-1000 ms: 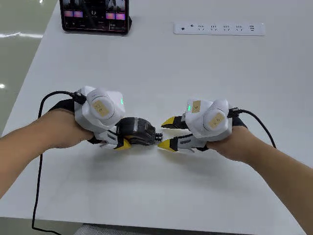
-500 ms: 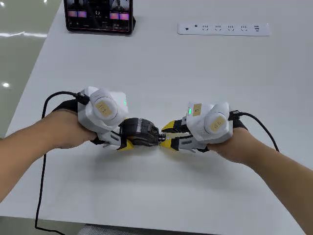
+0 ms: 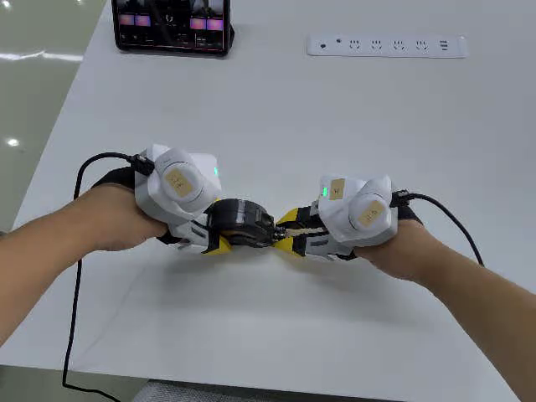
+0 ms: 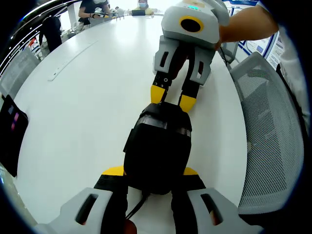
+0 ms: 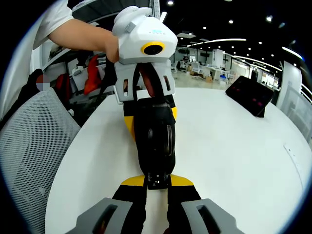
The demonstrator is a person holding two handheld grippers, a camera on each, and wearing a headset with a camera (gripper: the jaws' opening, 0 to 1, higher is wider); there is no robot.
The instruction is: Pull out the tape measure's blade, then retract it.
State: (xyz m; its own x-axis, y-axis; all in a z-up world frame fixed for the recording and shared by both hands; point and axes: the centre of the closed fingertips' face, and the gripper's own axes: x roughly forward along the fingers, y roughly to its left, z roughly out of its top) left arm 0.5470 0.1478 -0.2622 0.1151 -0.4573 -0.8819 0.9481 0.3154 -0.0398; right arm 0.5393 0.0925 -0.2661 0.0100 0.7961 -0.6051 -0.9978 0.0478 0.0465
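Head view shows the black tape measure [image 3: 240, 224] on or just above the white surface [image 3: 335, 117]. The left gripper [image 4: 151, 171] squeezes its hard, chunky case with its fingers [image 4: 113, 171]. The right gripper [image 5: 157, 181] pinches the little hook [image 5: 157, 185] at the front. I think the blade is thin and springy, so pull straight by the hook.

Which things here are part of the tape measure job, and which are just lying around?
In the job: tape measure, left gripper holding its case, right gripper at its blade tip.
Lying about: tablet, power strip.
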